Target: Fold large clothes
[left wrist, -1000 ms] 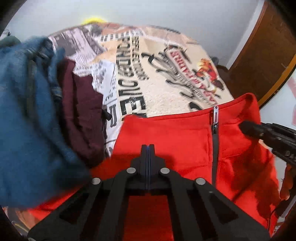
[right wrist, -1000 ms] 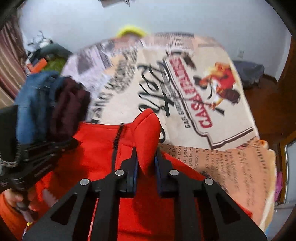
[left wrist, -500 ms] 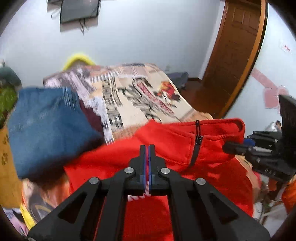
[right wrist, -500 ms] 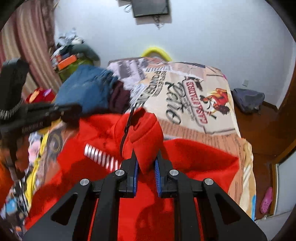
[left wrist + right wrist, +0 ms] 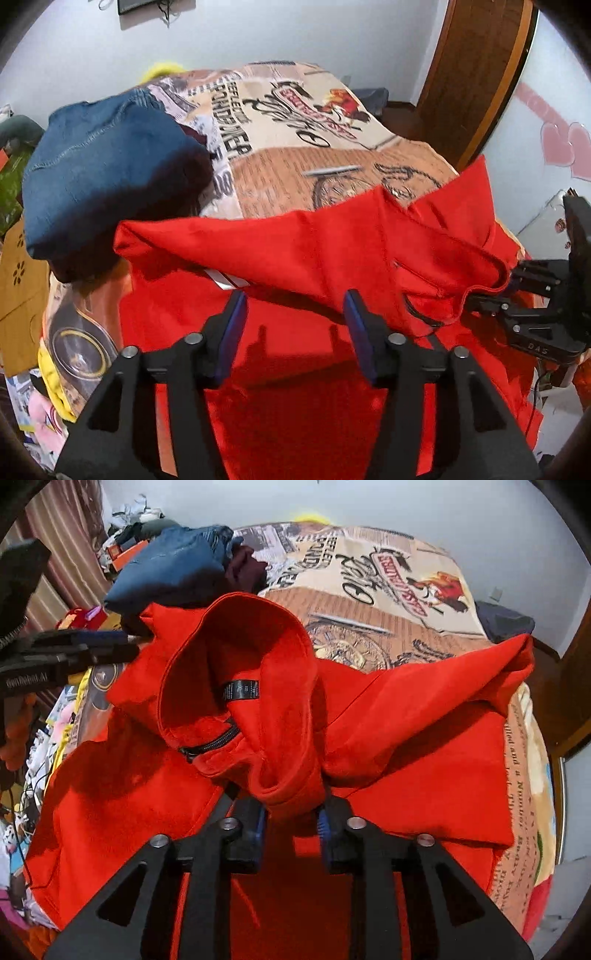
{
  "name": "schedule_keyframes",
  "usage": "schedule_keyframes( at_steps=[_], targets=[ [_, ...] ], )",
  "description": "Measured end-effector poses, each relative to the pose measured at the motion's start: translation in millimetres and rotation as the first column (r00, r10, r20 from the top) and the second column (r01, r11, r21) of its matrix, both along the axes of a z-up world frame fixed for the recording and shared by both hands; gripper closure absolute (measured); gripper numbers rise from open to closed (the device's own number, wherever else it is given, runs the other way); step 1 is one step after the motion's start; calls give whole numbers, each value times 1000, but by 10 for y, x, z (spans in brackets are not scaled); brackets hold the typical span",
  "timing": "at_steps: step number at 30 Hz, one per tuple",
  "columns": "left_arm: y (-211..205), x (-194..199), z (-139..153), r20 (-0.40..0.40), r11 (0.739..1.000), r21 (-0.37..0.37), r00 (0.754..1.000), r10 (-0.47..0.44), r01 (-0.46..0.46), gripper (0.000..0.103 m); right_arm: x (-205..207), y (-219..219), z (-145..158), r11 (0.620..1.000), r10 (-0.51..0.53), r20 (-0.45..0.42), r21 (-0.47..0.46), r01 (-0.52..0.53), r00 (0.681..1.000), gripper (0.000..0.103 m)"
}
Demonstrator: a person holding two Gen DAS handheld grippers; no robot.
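I've brought the red jacket (image 5: 332, 243) top half over toward six o'clock on the bed (image 5: 295, 173). My left gripper (image 5: 295, 310) has just been opening, nothing between; right gripper (image 5: 291, 814) is easing off the collar (image 5: 288, 786). Next I'd flatten the fold

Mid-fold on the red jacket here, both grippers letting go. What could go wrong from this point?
1. The right gripper has just been opening, yet the collar of the red jacket still bunches between its fingers; pulling away may drag the fold apart.
2. The left gripper has just opened with nothing between its fingers; the folded edge looks rumpled, not flat.
3. The blue jeans lie close by and may get bumped.
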State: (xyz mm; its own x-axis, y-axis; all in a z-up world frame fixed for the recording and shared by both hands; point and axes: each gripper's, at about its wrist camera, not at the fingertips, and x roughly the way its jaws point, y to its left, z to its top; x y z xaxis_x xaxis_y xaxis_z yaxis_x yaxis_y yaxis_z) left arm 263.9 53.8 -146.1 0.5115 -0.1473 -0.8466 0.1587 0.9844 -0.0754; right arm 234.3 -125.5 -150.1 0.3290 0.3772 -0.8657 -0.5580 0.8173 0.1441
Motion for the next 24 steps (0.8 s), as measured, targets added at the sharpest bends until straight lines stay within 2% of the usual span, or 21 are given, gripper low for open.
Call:
schedule_keyframes(
  at_steps=[1, 2, 4, 8, 12, 13, 14, 16, 18, 24],
  targets=[
    [-29, -15, 2, 0, 1000, -3, 1000, -5, 5, 42, 3, 1, 25, 1000, 3, -6, -8, -3, 1000, 69],
    [-73, -11, 8, 4, 1000, -7, 1000, -14, 14, 41, -8, 2, 49, 1000, 4, -6, -14, -4, 1000, 66],
    [-168, 29, 35, 17, 1000, 4, 999, -27, 27, 39, -31, -13, 119, 1000, 8, 4, -10, -8, 1000, 66],
    [-302, 186, 51, 63, 999, 41, 998, -24, 21, 25, -84, -67, 250, 1000, -2, 32, 6, 2, 999, 66],
    [-367, 434, -144, 76, 989, 151, 997, 2, -13, 24, -43, -136, 369, 999, -29, 50, 26, 27, 998, 66],
    [-370, 496, -203, 80, 986, 166, 997, 5, -18, 40, -29, -158, 399, 999, -36, 55, 32, 34, 998, 66],
    [-377, 543, -255, 78, 985, 170, 997, -9, -5, 70, -19, -176, 426, 999, -42, 57, 38, 40, 998, 66],
    [-364, 605, -320, 42, 988, 152, 999, -14, 7, 101, 12, -245, 493, 996, -67, 62, 60, 63, 996, 66],
    [-306, 549, -271, 63, 996, 92, 998, -21, 15, 100, 36, -325, 559, 992, -99, 69, 87, 93, 993, 66],
    [-150, 126, 40, 133, 998, 65, 990, -36, 28, 101, 181, -410, 622, 981, -171, 81, 109, 162, 982, 66]
  ],
)
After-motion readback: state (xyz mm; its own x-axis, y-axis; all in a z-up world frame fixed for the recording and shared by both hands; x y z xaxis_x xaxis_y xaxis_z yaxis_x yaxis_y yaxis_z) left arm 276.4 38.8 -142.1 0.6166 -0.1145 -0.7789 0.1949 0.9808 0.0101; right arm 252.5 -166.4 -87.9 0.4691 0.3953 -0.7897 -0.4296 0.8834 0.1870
